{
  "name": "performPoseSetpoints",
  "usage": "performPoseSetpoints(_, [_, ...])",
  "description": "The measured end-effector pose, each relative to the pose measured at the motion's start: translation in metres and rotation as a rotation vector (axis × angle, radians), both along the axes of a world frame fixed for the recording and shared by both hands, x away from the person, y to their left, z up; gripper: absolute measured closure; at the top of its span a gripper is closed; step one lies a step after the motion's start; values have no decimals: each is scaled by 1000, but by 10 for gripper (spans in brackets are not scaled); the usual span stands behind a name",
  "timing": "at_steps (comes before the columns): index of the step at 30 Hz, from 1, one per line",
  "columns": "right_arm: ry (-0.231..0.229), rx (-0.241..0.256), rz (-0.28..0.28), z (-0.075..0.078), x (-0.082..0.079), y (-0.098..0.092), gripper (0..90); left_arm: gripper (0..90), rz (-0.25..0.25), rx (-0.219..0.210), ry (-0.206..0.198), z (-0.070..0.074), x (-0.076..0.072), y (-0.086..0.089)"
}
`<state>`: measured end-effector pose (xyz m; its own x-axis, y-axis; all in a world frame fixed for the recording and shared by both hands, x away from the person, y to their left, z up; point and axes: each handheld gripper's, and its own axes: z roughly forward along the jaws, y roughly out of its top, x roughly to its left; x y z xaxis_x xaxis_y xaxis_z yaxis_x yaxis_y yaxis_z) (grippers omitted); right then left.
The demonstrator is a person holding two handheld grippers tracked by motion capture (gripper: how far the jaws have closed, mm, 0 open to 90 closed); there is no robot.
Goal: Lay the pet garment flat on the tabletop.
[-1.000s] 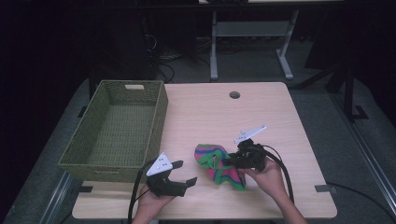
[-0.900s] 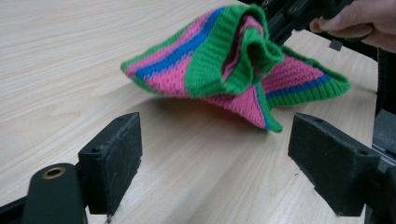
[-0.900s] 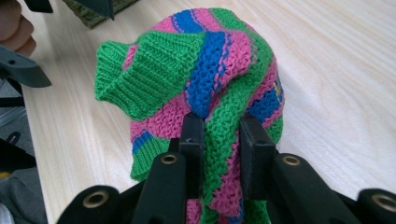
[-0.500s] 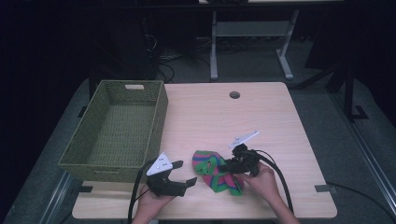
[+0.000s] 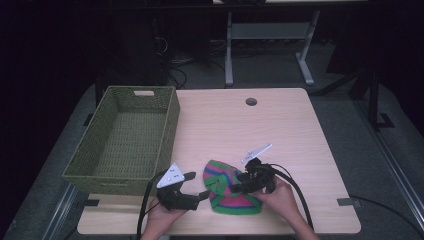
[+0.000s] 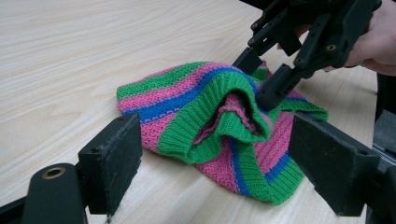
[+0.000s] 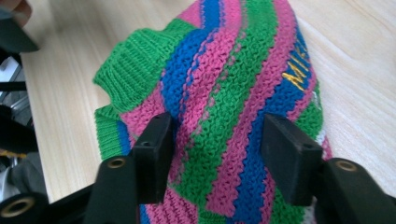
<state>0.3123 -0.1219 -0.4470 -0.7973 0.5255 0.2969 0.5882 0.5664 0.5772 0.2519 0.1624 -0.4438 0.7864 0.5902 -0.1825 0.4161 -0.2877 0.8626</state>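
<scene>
A knit hat (image 5: 230, 192) striped in green, pink and blue lies near the table's front edge. My right gripper (image 5: 243, 183) comes in from the right and is shut on a raised fold of the hat (image 7: 233, 93), with the knit bunched between its jaws (image 7: 219, 154). In the left gripper view that gripper (image 6: 261, 74) pinches the hat (image 6: 196, 107) by its green ribbed rim. My left gripper (image 5: 198, 185) is open just left of the hat, its jaws (image 6: 215, 154) spread wide and pointing at it without touching.
A green woven basket (image 5: 170, 125) stands empty at the left of the wooden table (image 5: 250, 130), close behind the left gripper. A round cable hole (image 5: 251, 101) sits near the far edge. Cables trail from both grippers over the front edge.
The right gripper has moved left and toward the front edge, and the hat has shifted and bunched with it. The left gripper has hardly moved.
</scene>
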Motion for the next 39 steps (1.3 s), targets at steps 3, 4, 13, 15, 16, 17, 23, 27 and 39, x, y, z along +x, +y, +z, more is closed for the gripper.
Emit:
performPoseSetpoints(3, [-16, 1, 10, 0, -2, -1, 406, 173, 2, -3, 5, 0, 0, 0])
performPoseSetpoints(4, [-18, 5, 18, 1, -3, -1, 405, 173, 1, -3, 3, 0, 0, 0])
performPoseSetpoints(13, [-115, -36, 76, 10, -16, -2, 380, 173, -3, 6, 0, 0, 0, -1])
performPoseSetpoints(15, [-139, -38, 90, 14, -21, 0, 384, 173, -2, 3, 3, 0, 0, -1])
performPoseSetpoints(16, [-152, -37, 101, 15, -23, 1, 384, 173, 1, -2, 2, 0, 0, -1])
performPoseSetpoints(17, [-153, -28, 107, 16, -25, 2, 384, 173, 1, -2, 2, 0, 0, -1])
performPoseSetpoints(23, [-208, -13, 153, 17, -31, 8, 410, 173, 1, 3, 3, 0, 0, 0])
performPoseSetpoints(27, [-228, 0, 190, 19, -32, 13, 443, 173, -1, 5, 1, 0, 0, 0])
performPoseSetpoints(39, [-200, -51, 233, 7, -21, 35, 451, 173, -5, 5, 3, 0, 0, -1])
